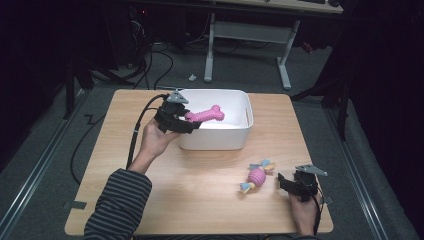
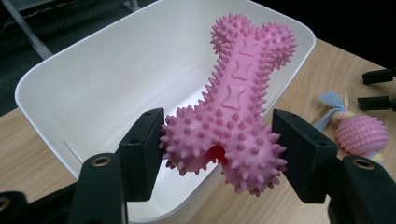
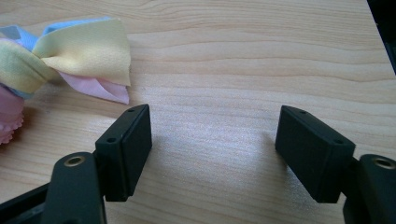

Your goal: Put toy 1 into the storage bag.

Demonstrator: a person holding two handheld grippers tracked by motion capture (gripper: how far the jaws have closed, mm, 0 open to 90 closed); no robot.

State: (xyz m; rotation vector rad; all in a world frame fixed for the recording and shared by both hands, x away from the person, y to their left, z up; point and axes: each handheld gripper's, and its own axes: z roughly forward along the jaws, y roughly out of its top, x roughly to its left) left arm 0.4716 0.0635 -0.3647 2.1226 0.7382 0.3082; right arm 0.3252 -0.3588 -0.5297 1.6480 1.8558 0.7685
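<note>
A pink spiky rubber bone (image 1: 205,115) (image 2: 233,112) hangs over the left part of the white tub (image 1: 235,137) (image 2: 84,79), held by one knobbed end. My left gripper (image 1: 192,125) (image 2: 219,156) is shut on that end, both pads pressed into the spikes. At the front right of the wooden table (image 1: 190,185), my right gripper (image 1: 281,181) (image 3: 212,149) stands open with bare wood between its jaws. Just left of it lies a pink ball toy with pastel cloth tails (image 1: 257,176) (image 3: 79,56) (image 2: 362,133).
The tub's inside looks bare under the bone. Beyond the table's far edge stand the white legs of another desk (image 1: 285,65), with cables on the grey floor. A striped sleeve (image 1: 117,207) comes in at the front left.
</note>
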